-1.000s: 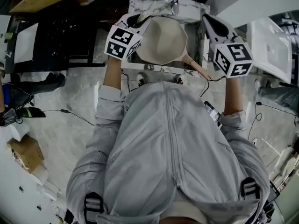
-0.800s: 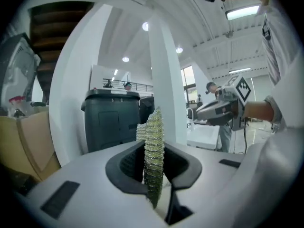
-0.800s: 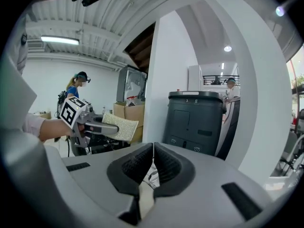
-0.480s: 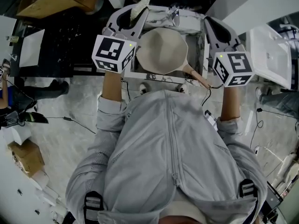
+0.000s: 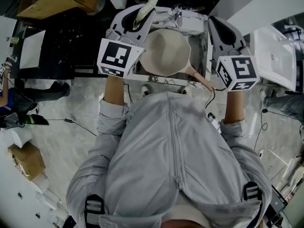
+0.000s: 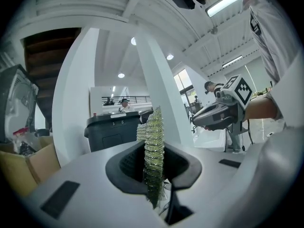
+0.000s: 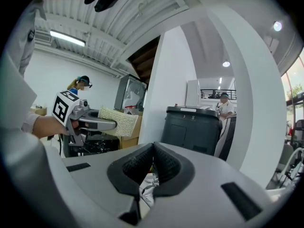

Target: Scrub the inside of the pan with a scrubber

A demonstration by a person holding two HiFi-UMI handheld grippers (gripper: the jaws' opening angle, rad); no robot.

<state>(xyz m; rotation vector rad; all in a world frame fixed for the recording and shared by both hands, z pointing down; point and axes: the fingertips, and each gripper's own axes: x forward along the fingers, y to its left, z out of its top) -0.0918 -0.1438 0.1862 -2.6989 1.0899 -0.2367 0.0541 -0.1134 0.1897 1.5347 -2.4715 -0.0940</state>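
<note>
Sitting in marbled white sink [image 5: 192,6]: beige round pan [image 5: 166,51], handle toward 4 o'clock. Green-white mesh scrubber [image 6: 153,132] is clamped between jaws of left gripper [image 6: 154,175] and held at pan's 11 o'clock, apart from it. Right gripper [image 7: 151,167] at 3 o'clock, jaws pressed together, nothing held. Scrubbing judged not yet done; scrubber to be lowered inside.

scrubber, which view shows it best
The left gripper view: the scrubber fills the centre, its green mesh sharp, clamped edge-on in the left gripper. The right gripper view shows its broad face, but small. The head view shows only its tip.
</note>
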